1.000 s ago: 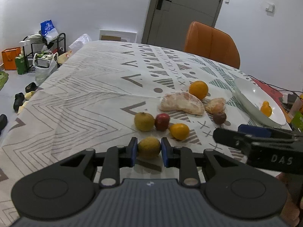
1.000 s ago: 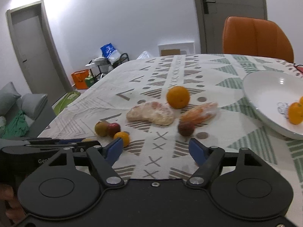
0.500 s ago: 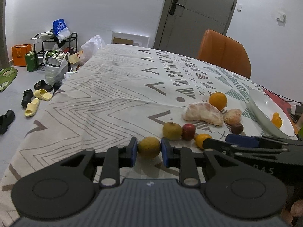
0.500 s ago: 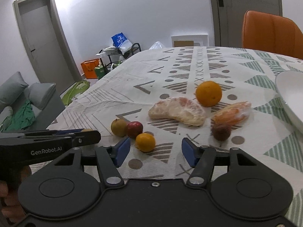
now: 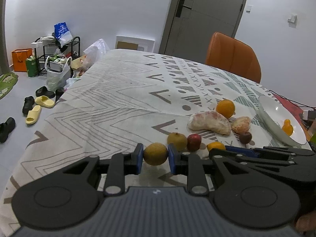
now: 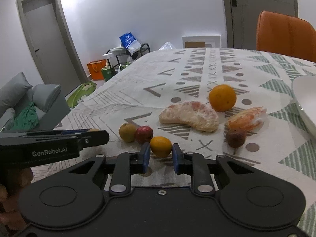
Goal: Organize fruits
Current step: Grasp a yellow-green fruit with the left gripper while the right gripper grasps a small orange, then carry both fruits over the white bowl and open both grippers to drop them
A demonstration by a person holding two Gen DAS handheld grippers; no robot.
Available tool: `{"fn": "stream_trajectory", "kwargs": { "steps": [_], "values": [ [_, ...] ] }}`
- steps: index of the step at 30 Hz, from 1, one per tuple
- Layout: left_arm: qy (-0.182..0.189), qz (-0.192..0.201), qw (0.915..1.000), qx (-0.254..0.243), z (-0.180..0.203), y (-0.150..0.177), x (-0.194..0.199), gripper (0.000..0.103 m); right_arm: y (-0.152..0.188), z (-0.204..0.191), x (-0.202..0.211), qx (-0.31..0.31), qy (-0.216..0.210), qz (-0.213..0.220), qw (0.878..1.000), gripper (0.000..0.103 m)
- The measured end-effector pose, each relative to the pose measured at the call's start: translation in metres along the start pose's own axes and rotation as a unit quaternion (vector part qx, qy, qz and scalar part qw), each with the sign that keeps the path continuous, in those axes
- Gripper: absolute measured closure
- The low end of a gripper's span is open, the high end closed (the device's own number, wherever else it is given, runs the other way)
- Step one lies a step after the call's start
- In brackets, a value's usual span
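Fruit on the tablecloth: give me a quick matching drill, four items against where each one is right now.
Items:
1 yellow-green fruit
2 small orange
3 white bowl
4 red fruit

Places:
A between the right gripper fingers
B holds one small orange fruit
C clamped in the left gripper
D on the cloth, touching a yellowish fruit

Pairs: 1-C, 2-A, 3-B, 4-D

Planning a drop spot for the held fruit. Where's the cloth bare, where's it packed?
Bare: the tablecloth left of the fruit cluster, out to the table's edges. Packed: between the cluster and the bowl, where the right gripper works.
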State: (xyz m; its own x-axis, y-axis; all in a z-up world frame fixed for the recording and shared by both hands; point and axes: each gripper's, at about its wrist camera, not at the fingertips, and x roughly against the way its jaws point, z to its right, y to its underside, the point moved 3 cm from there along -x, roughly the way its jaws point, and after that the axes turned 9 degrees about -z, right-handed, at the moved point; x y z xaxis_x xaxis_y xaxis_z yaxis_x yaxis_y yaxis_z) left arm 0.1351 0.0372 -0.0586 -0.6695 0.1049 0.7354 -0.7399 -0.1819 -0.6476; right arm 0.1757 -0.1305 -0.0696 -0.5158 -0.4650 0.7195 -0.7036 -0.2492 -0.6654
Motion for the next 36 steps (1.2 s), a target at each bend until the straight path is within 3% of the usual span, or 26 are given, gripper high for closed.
{"fn": "stream_trajectory", "kwargs": {
  "steps": [36],
  "values": [
    [0.034, 0.009, 0.9951, -0.092, 0.112, -0.022, -0.015, 0.078, 0.024, 0.117, 0.083, -0.097, 0.072, 0.084, 0.989, 0.081]
  ]
}}
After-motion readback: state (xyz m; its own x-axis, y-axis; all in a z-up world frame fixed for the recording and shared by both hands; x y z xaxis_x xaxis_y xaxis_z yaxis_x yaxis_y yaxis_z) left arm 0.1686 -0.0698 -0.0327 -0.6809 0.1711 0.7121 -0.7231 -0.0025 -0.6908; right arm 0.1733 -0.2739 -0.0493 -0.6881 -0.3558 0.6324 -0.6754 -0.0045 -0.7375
